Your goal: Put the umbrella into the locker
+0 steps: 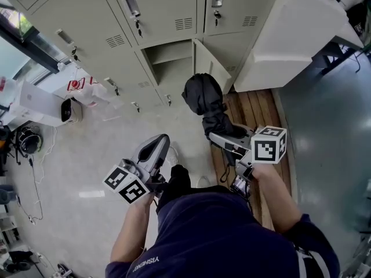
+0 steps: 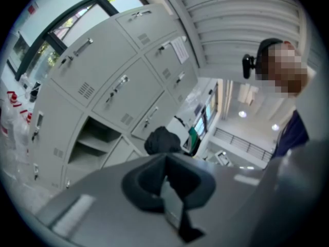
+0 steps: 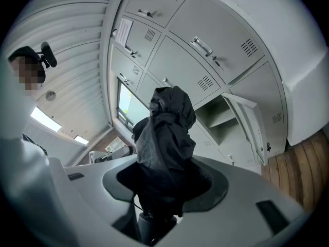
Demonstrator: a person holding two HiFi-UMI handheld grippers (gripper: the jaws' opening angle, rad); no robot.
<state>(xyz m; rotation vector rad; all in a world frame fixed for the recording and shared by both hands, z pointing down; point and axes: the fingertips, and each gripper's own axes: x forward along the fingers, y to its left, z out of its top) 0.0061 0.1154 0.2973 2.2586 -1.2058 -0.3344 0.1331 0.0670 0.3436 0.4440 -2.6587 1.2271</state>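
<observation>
Right gripper [image 3: 163, 189] — black umbrella [image 3: 167, 133] between its jaws

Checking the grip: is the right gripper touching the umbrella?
Touching. In the right gripper view, the right gripper is clamped around the folded black umbrella.

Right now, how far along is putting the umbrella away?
Done: a locker compartment stands open and the black umbrella is picked up. In hand: the right gripper is clamped on it, short of that compartment. Left: carry it into the open compartment and let go. The left gripper is shut and empty.
</observation>
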